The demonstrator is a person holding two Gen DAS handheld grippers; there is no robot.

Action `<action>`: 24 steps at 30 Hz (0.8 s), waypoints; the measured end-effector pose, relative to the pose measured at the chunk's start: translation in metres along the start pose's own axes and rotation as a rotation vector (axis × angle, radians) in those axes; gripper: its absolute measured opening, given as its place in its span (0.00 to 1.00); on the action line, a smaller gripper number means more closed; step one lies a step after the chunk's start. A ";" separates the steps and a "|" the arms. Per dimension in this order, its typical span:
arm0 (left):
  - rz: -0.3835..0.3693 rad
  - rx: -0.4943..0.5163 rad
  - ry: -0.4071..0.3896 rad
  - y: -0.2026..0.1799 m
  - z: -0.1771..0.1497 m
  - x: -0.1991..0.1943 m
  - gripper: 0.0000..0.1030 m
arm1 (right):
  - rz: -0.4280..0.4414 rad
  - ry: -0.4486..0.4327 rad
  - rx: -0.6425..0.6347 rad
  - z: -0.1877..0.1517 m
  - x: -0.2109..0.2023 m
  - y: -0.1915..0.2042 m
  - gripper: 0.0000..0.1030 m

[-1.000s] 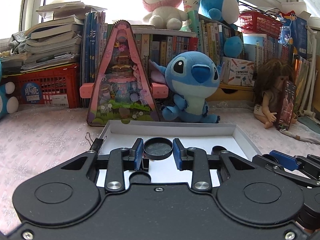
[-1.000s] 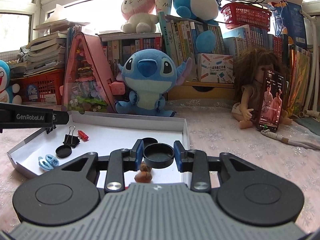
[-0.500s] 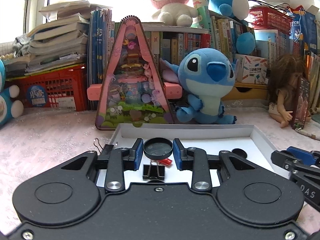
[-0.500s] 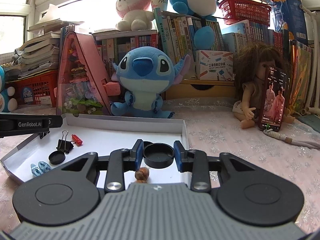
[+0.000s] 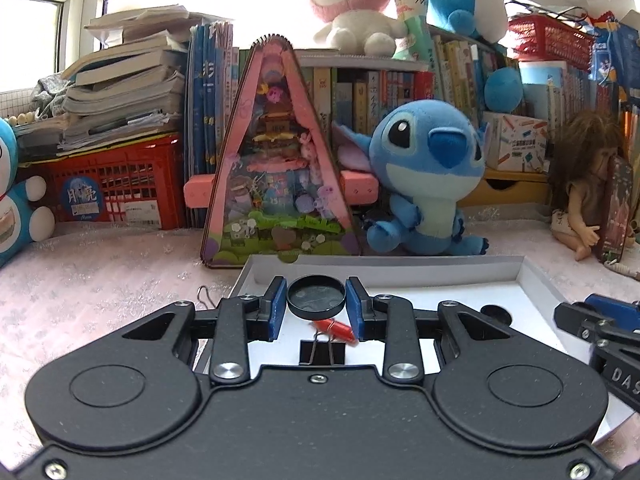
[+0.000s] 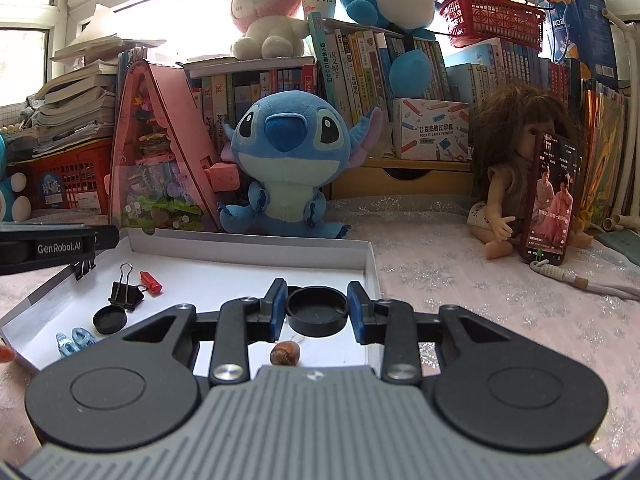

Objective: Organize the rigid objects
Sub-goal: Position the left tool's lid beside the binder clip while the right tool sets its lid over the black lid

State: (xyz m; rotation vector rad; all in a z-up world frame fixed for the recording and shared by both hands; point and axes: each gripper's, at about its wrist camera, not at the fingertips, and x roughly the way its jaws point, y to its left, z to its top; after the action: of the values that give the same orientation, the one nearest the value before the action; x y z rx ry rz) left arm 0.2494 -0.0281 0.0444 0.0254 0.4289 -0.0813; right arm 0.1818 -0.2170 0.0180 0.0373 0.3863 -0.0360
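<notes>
Left wrist cam: my left gripper (image 5: 316, 302) pinches a black cap (image 5: 316, 296) over the white tray (image 5: 536, 280), right gripper (image 6: 317, 308) grips a black lid (image 6: 317, 309) too

Both views are fisheye, each riding low just behind its own hand-held gripper and looking forward and slightly down along the blue fingers. The left view faces the white tray (image 5: 384, 261) from its near left side, close over its floor. The right view sits at the tray's (image 6: 248, 245) near right corner. Both share the tray, the blue plush (image 5: 428, 176) (image 6: 286, 168) and the bookshelf behind it.
</notes>
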 end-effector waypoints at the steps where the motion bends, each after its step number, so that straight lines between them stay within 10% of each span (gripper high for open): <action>1: 0.004 -0.004 0.008 0.000 -0.001 0.001 0.29 | -0.001 0.001 0.002 0.000 0.001 0.000 0.37; 24: -0.014 0.004 0.044 -0.003 0.004 0.011 0.29 | -0.005 0.007 -0.008 0.006 0.011 0.000 0.37</action>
State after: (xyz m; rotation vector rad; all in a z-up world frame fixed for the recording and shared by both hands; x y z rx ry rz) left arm 0.2607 -0.0320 0.0439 0.0284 0.4731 -0.0959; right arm 0.1936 -0.2179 0.0193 0.0288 0.3939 -0.0390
